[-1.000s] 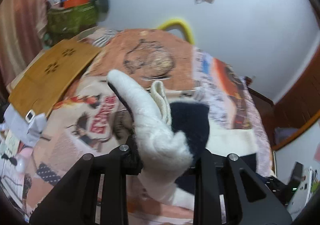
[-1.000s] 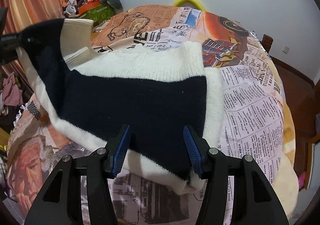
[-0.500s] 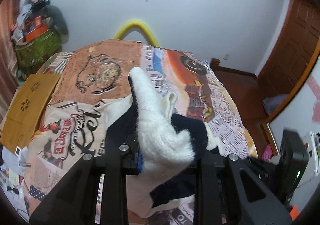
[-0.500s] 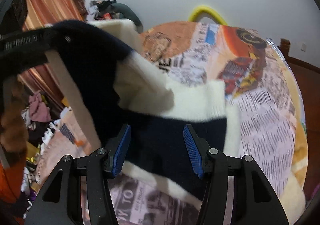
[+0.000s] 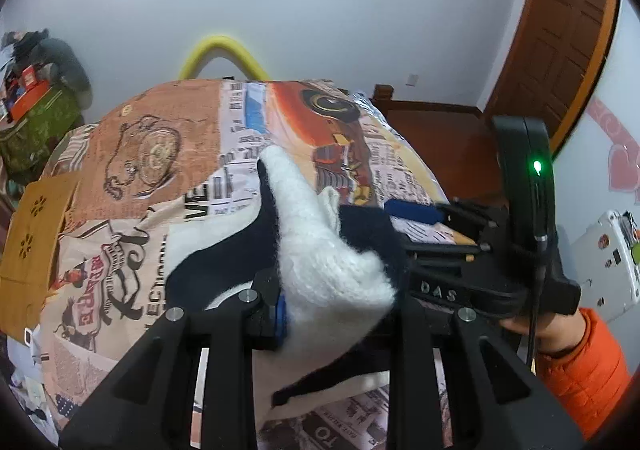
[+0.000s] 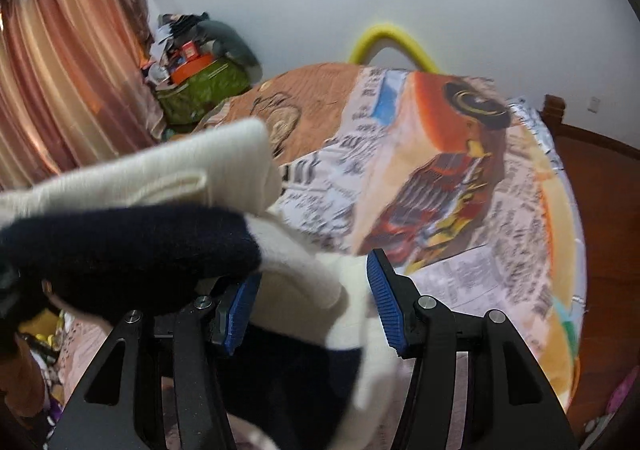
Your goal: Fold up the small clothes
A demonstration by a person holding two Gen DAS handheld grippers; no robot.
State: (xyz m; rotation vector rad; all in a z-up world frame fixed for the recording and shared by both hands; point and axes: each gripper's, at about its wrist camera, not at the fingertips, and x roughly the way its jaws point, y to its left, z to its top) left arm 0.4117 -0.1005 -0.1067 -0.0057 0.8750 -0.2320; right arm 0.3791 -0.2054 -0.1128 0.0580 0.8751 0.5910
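knit sweater (image 5: 320, 250), fuzzy cream and navy, bunched above printed bedspread (image 5: 152, 154); left gripper (image 5: 340, 314) clamped on its thick fold; right gripper (image 6: 312, 314) jaws apart, ribbed blue pads (image 6: 384, 310) bare

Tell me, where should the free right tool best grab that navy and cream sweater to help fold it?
Probably the thick cream edge of the sweater lying between the right tool's open blue pads. It is bunched into a ridge there, so closing from above, straight down onto it, should catch it. The left tool already pinches a cream fold and lifts that side off the printed blanket.
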